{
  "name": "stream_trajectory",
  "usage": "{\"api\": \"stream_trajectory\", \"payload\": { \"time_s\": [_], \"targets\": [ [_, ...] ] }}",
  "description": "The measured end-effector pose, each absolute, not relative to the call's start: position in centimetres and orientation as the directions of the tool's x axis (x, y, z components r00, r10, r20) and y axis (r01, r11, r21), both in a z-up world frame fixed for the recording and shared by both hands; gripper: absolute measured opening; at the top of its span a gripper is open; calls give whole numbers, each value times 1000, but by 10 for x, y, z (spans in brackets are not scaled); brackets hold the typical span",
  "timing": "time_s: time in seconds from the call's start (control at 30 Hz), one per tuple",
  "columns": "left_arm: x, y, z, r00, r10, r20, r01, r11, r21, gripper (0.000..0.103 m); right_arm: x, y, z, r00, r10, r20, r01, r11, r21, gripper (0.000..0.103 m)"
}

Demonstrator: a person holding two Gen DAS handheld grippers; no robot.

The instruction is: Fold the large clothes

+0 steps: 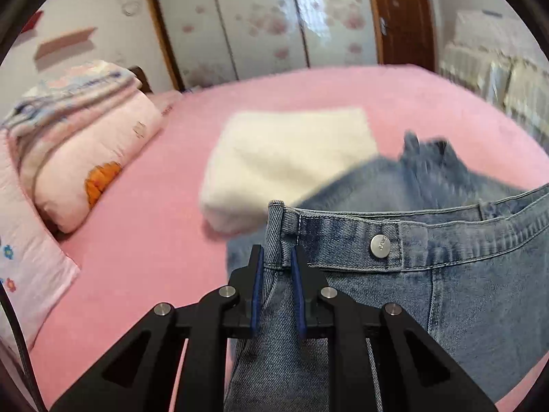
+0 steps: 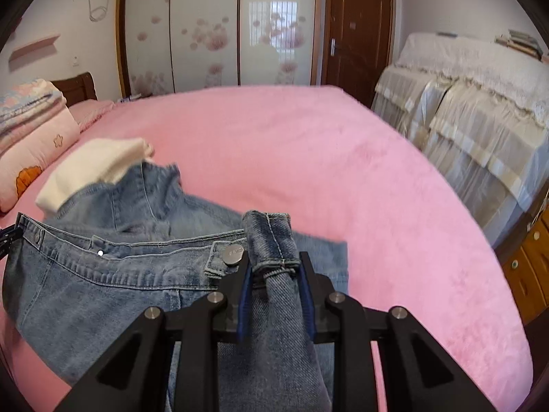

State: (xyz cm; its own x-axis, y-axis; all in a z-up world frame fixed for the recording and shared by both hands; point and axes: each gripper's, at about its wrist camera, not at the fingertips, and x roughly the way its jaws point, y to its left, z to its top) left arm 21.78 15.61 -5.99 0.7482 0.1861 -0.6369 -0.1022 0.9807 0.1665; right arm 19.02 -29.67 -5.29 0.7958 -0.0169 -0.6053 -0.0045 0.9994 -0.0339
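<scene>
Left gripper and right gripper angled downward, jaws clamped on jeans waistband

A home bedroom is shown. Most of the scene is filled by a bed covered with a pink plush blanket. Folded quilts are stacked at the far left by a dark wooden headboard. A wardrobe with flowered sliding doors is seen along the far wall, a brown wooden door to its right, and lace-draped furniture at the right.
</scene>
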Motion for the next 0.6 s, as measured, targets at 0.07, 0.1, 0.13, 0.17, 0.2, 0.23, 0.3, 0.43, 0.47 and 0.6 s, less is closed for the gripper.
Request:
{"api": "stream_trajectory", "payload": {
  "time_s": [0.07,0.1,0.13,0.17,0.2,0.23,0.3,0.43,0.47,0.6],
  "targets": [
    [224,155,-46,773,204,-601,-131,978,163,13,193,-296,-42,817,-21,-576,5,1000,-28,24],
    [226,156,-41,779,212,-591,-141,976,165,13,196,-297,-36,829,-23,-558,12,1000,-25,24],
    [234,157,-34,786,222,-578,-158,974,159,13,200,-297,-30,841,-27,-540,17,1000,-23,24],
    [240,158,-31,786,227,-575,-168,974,155,13,207,-296,-24,849,-31,-527,23,1000,-21,24],
    [246,158,-28,784,230,-576,-177,973,148,13,213,-296,-21,854,-32,-519,27,999,-18,24],
    [261,159,-28,778,231,-584,-190,973,132,13,222,-297,-19,857,-33,-513,32,999,-11,24],
    [281,160,-31,762,232,-605,-204,972,116,14,246,-298,-21,854,-38,-519,42,999,-4,24],
    [334,158,-62,694,237,-680,-239,967,93,14,296,-300,-49,805,-56,-591,72,997,3,23],
    [347,159,-76,669,244,-702,-256,962,90,14,311,-301,-62,781,-63,-622,81,997,1,23],
    [373,165,-112,616,265,-742,-316,946,75,14,352,-296,-115,694,-108,-712,102,993,-52,24]
  ]
}}
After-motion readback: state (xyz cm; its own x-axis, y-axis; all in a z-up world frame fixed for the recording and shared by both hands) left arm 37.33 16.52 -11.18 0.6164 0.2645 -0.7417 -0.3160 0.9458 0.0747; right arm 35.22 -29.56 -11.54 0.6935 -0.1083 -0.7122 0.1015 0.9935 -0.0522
